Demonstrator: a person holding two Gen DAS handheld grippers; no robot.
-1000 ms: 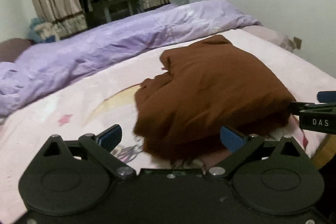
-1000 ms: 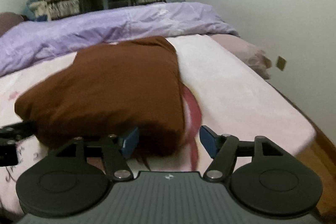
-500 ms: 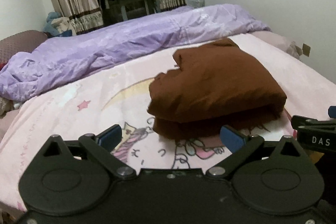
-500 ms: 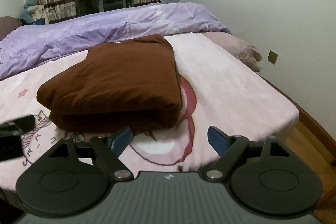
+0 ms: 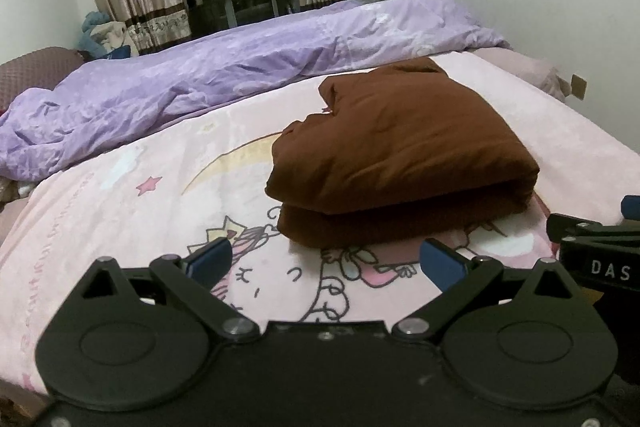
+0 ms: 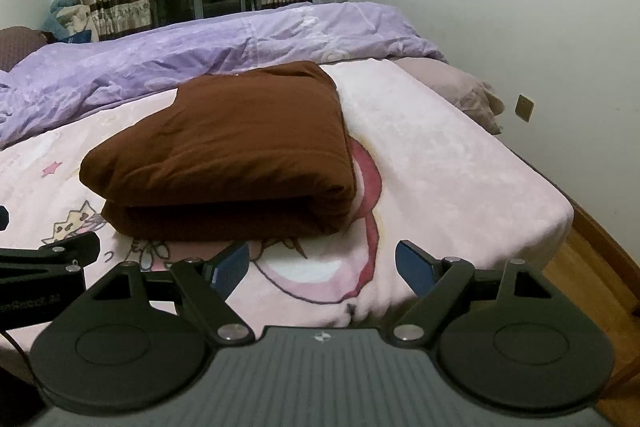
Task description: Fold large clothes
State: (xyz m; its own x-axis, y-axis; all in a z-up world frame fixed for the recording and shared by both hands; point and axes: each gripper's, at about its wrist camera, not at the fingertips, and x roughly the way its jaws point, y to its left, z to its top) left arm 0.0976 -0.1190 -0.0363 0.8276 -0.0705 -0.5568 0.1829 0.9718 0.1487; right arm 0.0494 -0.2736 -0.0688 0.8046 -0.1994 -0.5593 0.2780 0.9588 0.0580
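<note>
A brown garment (image 5: 400,155) lies folded in a thick rectangular stack on the pink cartoon-print bed sheet (image 5: 120,211); it also shows in the right wrist view (image 6: 228,151). My left gripper (image 5: 324,263) is open and empty, held back from the stack's near edge. My right gripper (image 6: 322,267) is open and empty, also short of the stack, over the sheet near the bed's front edge. The right gripper shows at the right edge of the left wrist view (image 5: 600,247). The left gripper shows at the left edge of the right wrist view (image 6: 48,259).
A rumpled purple duvet (image 5: 224,67) lies along the far side of the bed. A mauve pillow (image 6: 452,87) sits at the far right corner. The bed's right edge (image 6: 560,211) drops to a wooden floor (image 6: 592,267). Curtains and hanging clothes stand behind.
Both grippers have pulled back from the brown garment toward the bed's front edge. The garment, earlier close to the fingers and blurred, now lies still as a folded stack.
</note>
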